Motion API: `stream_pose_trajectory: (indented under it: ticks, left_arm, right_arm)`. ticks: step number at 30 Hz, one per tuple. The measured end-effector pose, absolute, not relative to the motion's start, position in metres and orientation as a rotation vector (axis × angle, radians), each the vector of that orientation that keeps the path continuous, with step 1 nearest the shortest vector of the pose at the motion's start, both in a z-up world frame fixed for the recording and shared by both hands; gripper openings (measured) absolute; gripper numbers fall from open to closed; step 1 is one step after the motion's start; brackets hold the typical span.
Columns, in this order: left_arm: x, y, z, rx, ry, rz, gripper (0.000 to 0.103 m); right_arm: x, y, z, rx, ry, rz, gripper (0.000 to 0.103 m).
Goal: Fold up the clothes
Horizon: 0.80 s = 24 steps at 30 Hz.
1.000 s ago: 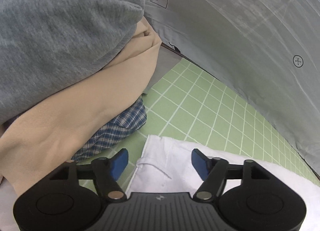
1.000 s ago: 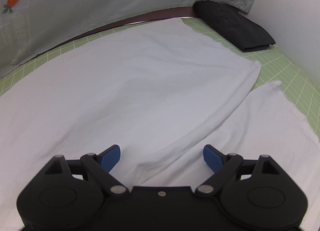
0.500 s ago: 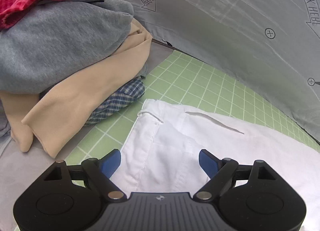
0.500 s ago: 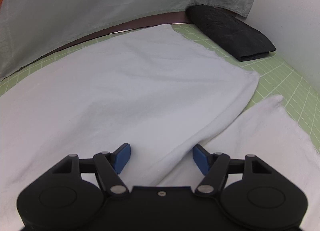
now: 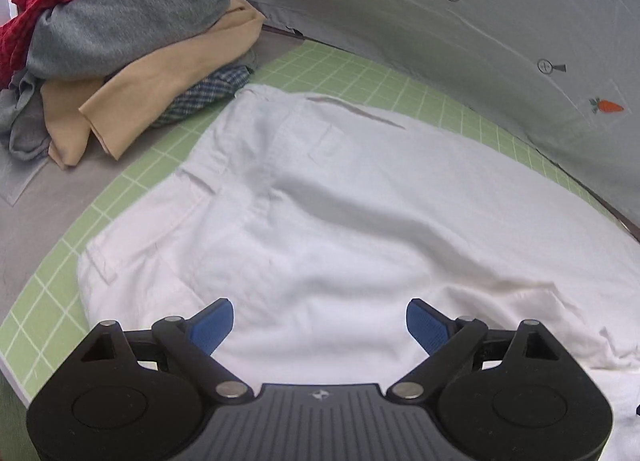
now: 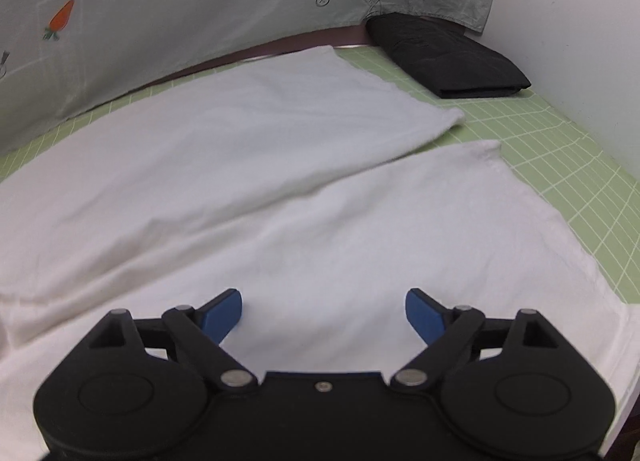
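Note:
White trousers lie spread on a green grid mat. The left wrist view shows their waistband and pocket end. Over the near part of that end hangs my left gripper, its jaws opening wide and nothing pinched between the blue pads. In the right wrist view the two white legs stretch away, one lying partly over the other. My right gripper hovers above the nearer leg, its jaws also opening, with cloth below them but none gripped.
A heap of unfolded clothes in red, grey, beige and blue check sits at the mat's left. A folded black garment lies in the far right corner by a white wall. A grey printed cloth hangs behind the mat.
Left gripper pulled back from the clothes heap toward the trousers' waist, jaws spreading wider. Right gripper closed partly over the leg fold, then spread again and shifted onto the nearer leg.

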<state>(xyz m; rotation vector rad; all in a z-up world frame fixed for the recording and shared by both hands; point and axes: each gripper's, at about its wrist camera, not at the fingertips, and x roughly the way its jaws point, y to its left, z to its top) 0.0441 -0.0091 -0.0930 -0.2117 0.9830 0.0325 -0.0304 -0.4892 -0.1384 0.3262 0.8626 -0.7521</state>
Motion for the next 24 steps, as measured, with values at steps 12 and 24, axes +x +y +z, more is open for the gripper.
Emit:
stream_pose_trajectory:
  ticks: [12,24]
  left_arm:
    - [-0.019,-0.068,-0.096,-0.217,0.986,0.061,0.095]
    - [-0.049,-0.097,-0.098,-0.207,1.002,0.085,0.095]
  right_arm:
    - [-0.121,-0.543,-0.133,0.345,0.841,-0.81,0.092]
    - [-0.206,-0.607,-0.14,0.361,0.834,-1.016,0.095]
